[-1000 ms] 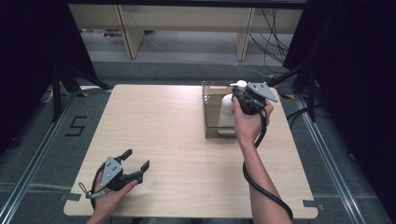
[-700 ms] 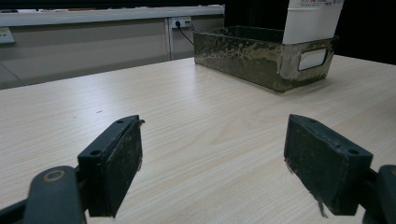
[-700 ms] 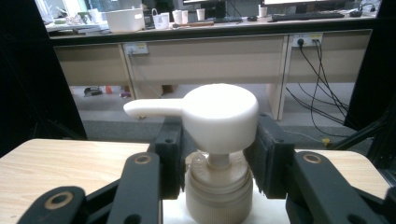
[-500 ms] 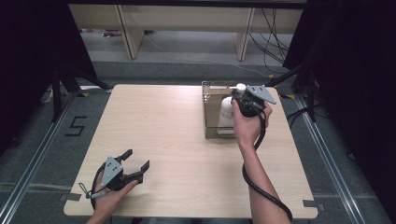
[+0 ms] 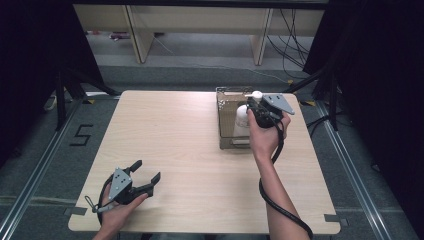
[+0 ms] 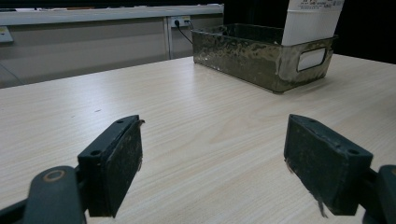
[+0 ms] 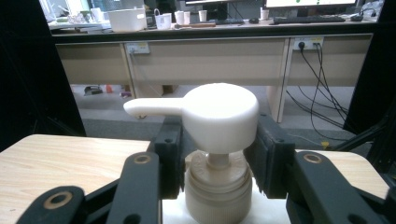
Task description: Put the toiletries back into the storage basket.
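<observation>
A white pump bottle [image 5: 241, 118] stands upright in a metal mesh basket [image 5: 224, 111] at the far right of the wooden table [image 5: 185, 135]. My right gripper [image 5: 260, 113] is shut on the bottle's neck just under the pump head. In the right gripper view the two black jaws flank the beige collar below the pump head [image 7: 219, 116], whose spout points left. My left gripper [image 5: 147, 171] rests low over the table's near left corner, open and holding nothing. In the left gripper view its pads [image 6: 116, 163] stand wide apart over bare wood, with the basket [image 6: 243, 51] and bottle [image 6: 308, 21] farther off.
Bare wood lies between the two grippers. The basket sits near the table's far right edge. Beyond the table are grey floor, shelving legs and cables [image 5: 300, 30]. A floor mark "5" [image 5: 81, 135] lies to the left.
</observation>
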{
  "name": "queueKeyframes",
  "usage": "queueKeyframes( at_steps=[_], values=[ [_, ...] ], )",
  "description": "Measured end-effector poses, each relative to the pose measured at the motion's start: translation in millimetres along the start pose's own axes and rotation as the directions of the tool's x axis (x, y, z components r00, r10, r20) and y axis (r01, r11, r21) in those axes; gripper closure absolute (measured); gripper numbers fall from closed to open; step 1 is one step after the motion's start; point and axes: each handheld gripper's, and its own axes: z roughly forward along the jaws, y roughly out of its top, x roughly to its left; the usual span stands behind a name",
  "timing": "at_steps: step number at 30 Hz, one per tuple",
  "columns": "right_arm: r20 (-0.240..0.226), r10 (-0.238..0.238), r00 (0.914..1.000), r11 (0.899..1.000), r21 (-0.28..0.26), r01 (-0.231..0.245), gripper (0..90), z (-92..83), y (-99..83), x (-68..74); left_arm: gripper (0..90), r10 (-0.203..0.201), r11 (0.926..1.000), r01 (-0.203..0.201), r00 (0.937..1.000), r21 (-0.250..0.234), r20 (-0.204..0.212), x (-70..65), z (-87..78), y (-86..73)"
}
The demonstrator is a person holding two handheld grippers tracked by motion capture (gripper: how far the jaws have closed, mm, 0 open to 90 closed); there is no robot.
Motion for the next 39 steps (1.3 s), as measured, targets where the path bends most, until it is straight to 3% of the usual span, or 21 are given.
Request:
queueKeyframes(
  at_steps=[8,13,19,25,27,30,33,37,39],
  values=[
    [0.009,-0.035,0.9993,0.999,-0.007,0.035,57.6,-3.7,-1.2,0.8,18.7,-0.003,0.9999,0.003,1.0,-0.012,0.005,0.4,1.9,-1.2],
    [-0.001,-0.047,0.9989,0.999,-0.01,0.047,43.4,-8.8,1.2,-1.0,18.7,0.001,1.0,-0.001,1.0,0.004,-0.001,0.3,1.1,-1.2],
    [-0.02,-0.045,0.9988,0.999,0.002,0.045,36.2,-15.9,-0.6,-2.7,18.7,0.001,1.0,-0.001,1.0,0.004,-0.004,1.1,1.1,-1.7],
    [-0.048,-0.067,0.9966,0.997,0.034,0.069,34.5,-27.4,-8.8,-9.9,18.8,0.002,1.0,-0.002,1.0,-0.003,-0.003,3.0,2.7,-3.9],
    [-0.06,-0.053,0.9968,0.998,0.039,0.055,34.4,-29.5,-11.1,-10.4,18.8,0.004,0.9999,-0.004,0.9999,0.01,-0.011,3.1,1.6,-3.6],
    [-0.078,-0.086,0.9932,0.994,0.056,0.09,34.2,-38.5,-20.8,-18.2,19.0,0.006,1.0,-0.005,0.9999,0.008,-0.016,3.5,2.1,-4.0],
    [-0.082,-0.064,0.9946,0.995,0.066,0.07,34.1,-45.5,-28.6,-21.3,19.2,0.009,0.9999,-0.009,0.9998,0.005,-0.016,3.0,2.2,-4.1],
    [-0.09,-0.099,0.9911,0.992,0.07,0.105,34.0,-54.0,-37.5,-28.7,19.3,0.007,1.0,-0.007,0.9998,0.003,-0.017,3.5,2.0,-4.1],
    [-0.099,-0.085,0.9914,0.992,0.087,0.094,34.0,-60.1,-44.2,-31.6,19.4,0.011,0.9999,-0.01,0.9998,0.003,-0.017,3.1,2.0,-4.2]
  ],
)
